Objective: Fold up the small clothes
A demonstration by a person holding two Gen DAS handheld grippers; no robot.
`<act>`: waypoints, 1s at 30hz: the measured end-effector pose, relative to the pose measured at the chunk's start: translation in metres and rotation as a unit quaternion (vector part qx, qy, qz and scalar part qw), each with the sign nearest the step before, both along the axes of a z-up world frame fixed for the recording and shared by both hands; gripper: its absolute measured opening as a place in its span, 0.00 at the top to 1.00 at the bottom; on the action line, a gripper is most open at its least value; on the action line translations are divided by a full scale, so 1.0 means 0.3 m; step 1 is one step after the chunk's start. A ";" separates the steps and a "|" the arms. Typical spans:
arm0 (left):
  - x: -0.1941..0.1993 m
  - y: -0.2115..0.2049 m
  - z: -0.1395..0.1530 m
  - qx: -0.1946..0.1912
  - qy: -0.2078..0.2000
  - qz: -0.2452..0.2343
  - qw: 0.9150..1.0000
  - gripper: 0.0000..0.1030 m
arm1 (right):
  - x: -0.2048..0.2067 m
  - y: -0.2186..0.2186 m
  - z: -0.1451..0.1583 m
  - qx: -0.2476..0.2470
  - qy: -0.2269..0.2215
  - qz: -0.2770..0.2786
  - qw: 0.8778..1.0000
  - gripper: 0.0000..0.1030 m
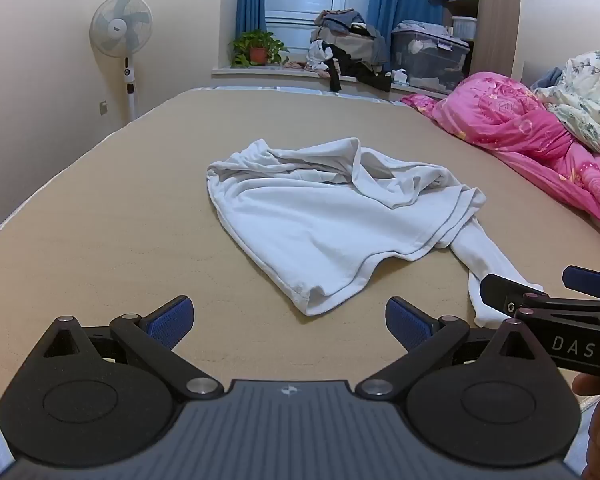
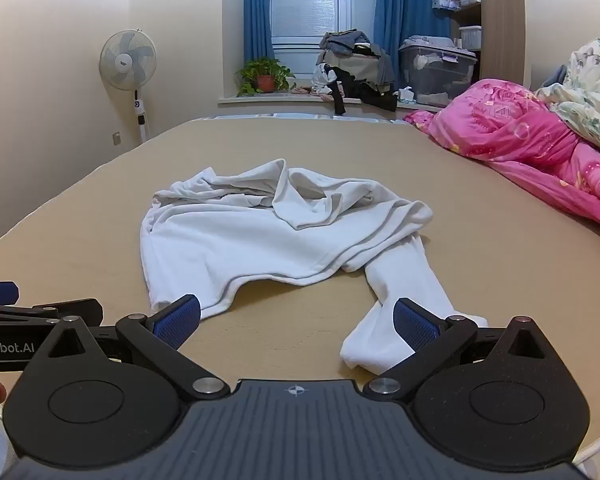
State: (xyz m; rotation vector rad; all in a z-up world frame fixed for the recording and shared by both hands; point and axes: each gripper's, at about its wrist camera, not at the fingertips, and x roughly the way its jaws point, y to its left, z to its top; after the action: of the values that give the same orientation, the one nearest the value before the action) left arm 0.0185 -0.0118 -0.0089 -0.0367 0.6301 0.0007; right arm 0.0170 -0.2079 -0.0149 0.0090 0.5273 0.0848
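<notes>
A crumpled white garment (image 1: 320,216) (image 2: 260,236) lies bunched on the tan mattress (image 1: 120,220) (image 2: 300,152), one sleeve trailing toward the near right. My left gripper (image 1: 290,322) hovers open just short of the garment's near hem, nothing between its blue pads (image 1: 172,322). My right gripper (image 2: 298,322) is open too, close above the mattress. The sleeve end (image 2: 376,344) lies by its right finger (image 2: 416,326), not pinched. In the left wrist view the right gripper (image 1: 548,288) comes in from the right over that sleeve.
A pink quilt (image 1: 532,132) and a floral quilt (image 1: 588,96) are heaped along the mattress's right side. Beyond the far edge are a standing fan (image 1: 122,28), a potted plant (image 1: 258,50), a clothes pile (image 1: 352,52) and a storage bin (image 1: 430,60).
</notes>
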 end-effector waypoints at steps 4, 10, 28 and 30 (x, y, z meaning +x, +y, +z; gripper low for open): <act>0.000 -0.001 -0.001 0.001 0.000 0.000 1.000 0.01 | 0.001 0.003 -0.004 0.000 0.000 0.000 1.000 0.01; 0.000 -0.001 0.001 0.001 -0.001 -0.001 1.000 0.01 | 0.002 -0.002 -0.006 0.000 0.000 0.000 1.000 0.01; -0.003 0.000 0.004 0.001 -0.004 -0.002 1.000 0.01 | 0.000 -0.001 -0.004 0.005 0.003 0.000 1.000 0.01; 0.000 0.009 0.001 -0.001 -0.003 0.005 1.000 0.01 | 0.002 -0.003 -0.005 0.009 0.005 -0.007 1.000 0.04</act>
State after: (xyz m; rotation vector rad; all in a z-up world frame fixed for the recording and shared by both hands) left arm 0.0186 -0.0089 -0.0088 -0.0410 0.6231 0.0094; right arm 0.0176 -0.2087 -0.0163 0.0297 0.5355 0.0763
